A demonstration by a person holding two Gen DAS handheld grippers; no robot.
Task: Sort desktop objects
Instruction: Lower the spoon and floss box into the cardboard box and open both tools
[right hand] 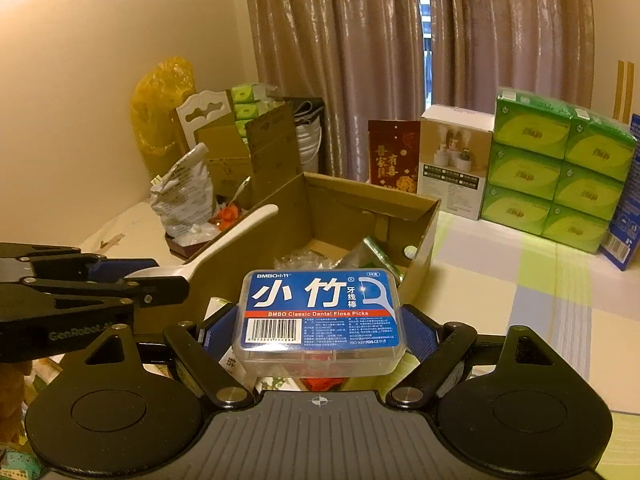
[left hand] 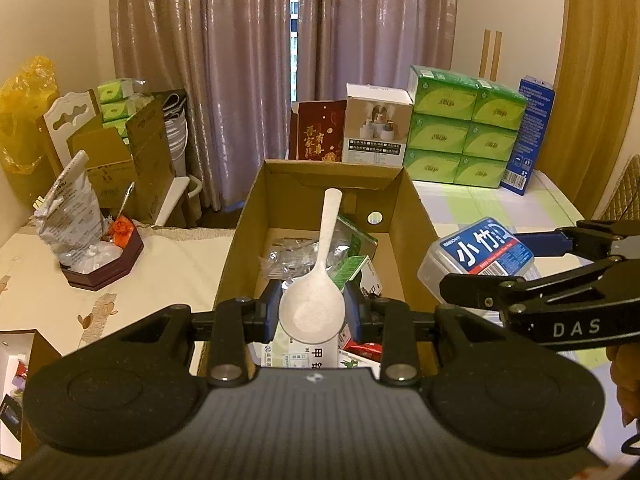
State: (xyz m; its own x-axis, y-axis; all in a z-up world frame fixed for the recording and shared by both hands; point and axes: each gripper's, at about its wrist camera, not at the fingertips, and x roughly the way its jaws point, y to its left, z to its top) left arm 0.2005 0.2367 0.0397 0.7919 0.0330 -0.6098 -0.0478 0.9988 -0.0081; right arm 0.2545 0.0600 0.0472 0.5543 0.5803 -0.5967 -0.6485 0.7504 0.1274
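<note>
The white rice spoon (left hand: 316, 280) is up in the air, bowl end pinched between the blue pads of the left gripper (left hand: 313, 307), handle pointing away over the open cardboard box (left hand: 240, 240). That grip is tight, jaws drawn in about as narrow as they go, clamped on the sides of the spoon's bowl. From the right wrist view the spoon (right hand: 208, 252) shows side-on, its handle reaching over the box's near-left wall.

Over to the other side: the right gripper (right hand: 320, 330) has the clear plastic box of dental floss picks (right hand: 320, 316), blue label up, barcode facing the camera. The jaws stand wide, yet the blue pads press on both short ends of the case, so that is a firm hold. In the left wrist view the floss box (left hand: 476, 256) hangs just beside the cardboard box's right wall, above the table.

Inside the cardboard box lie foil packets (left hand: 288, 256), a green carton (left hand: 352, 272) and some printed packaging, jumbled together.

The box sits on a table under a pale cloth (left hand: 120, 280), cream on the left, with soft green and blue checks on the right (right hand: 520, 288). At the left stands a dark hexagonal tray (left hand: 108, 264) holding a crumpled silver bag. Against the back, by the mauve curtains (left hand: 248, 60), are a red gift bag (left hand: 320, 132), a white product carton (left hand: 378, 124), a stack of green tissue packs (left hand: 464, 128) and a blue box (left hand: 528, 136). A yellow plastic bag (left hand: 24, 112) slumps in the left corner.
</note>
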